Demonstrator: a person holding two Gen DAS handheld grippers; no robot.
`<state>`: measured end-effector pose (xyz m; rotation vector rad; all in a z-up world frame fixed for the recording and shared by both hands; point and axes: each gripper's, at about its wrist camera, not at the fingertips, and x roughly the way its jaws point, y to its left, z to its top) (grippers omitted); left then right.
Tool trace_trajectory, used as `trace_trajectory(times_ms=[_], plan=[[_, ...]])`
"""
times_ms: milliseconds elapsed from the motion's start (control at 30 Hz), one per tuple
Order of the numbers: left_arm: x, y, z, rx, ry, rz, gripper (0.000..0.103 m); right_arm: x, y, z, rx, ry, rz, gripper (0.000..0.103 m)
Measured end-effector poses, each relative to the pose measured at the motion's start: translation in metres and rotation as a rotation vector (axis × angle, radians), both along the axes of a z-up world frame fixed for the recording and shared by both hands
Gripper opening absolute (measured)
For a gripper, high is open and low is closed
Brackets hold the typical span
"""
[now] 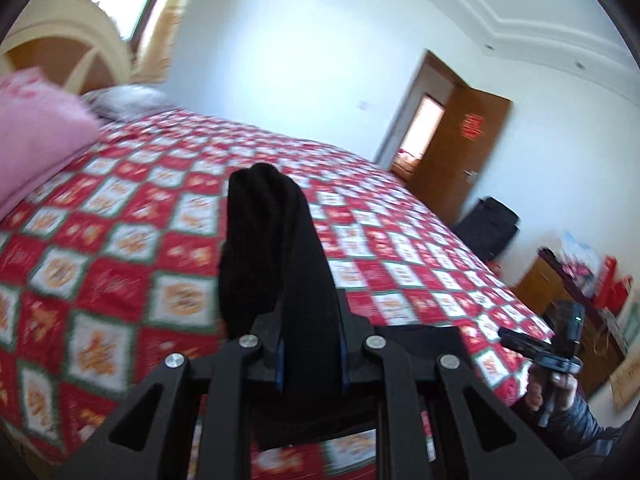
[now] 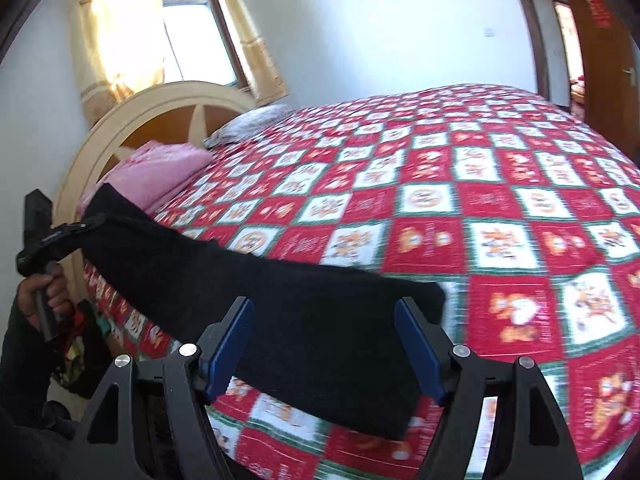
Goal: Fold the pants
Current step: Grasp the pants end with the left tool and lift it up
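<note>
The bed (image 2: 500,208) is big and wears a red, white and green checked cover. Most of the cover is bare, so there is lots of room on it. The bed's near edge runs under both tools, and its far edge is near the white wall. At the head end stand a round cream headboard (image 2: 160,100), a pink pillow (image 2: 160,172) and a grey pillow (image 2: 252,124). A brown door (image 1: 460,152) is open past the far corner of the bed.

The black pants (image 2: 312,320) hang in the air over the near edge of the bed, stretched like a long band from one tool toward the other.

The left hand-held gripper (image 1: 310,356) is pressed tight on one end of the pants. The cloth sticks up between its fingers in a tall black bunch. In the right wrist view, this tool is at the far left, with a hand (image 2: 44,292) around its handle.

The right hand-held gripper (image 2: 324,348) is spread wide. Its blue pads (image 2: 228,348) sit on either side of the other end of the pants. I cannot tell if the pads touch the cloth.
</note>
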<state>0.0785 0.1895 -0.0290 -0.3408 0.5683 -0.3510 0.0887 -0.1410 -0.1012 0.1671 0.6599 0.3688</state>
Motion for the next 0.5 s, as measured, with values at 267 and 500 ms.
trace_trajectory(times_ms=[267, 500], plan=[[0.03, -0.118, 0.019, 0.055, 0.001, -0.261, 0.02, -0.003, -0.059, -0.014, 0.062, 0.036, -0.162, 0.075], [0.063, -0.213, -0.024, 0.157, 0.12, -0.403, 0.02, 0.002, -0.09, -0.033, 0.104, 0.079, -0.257, 0.075]])
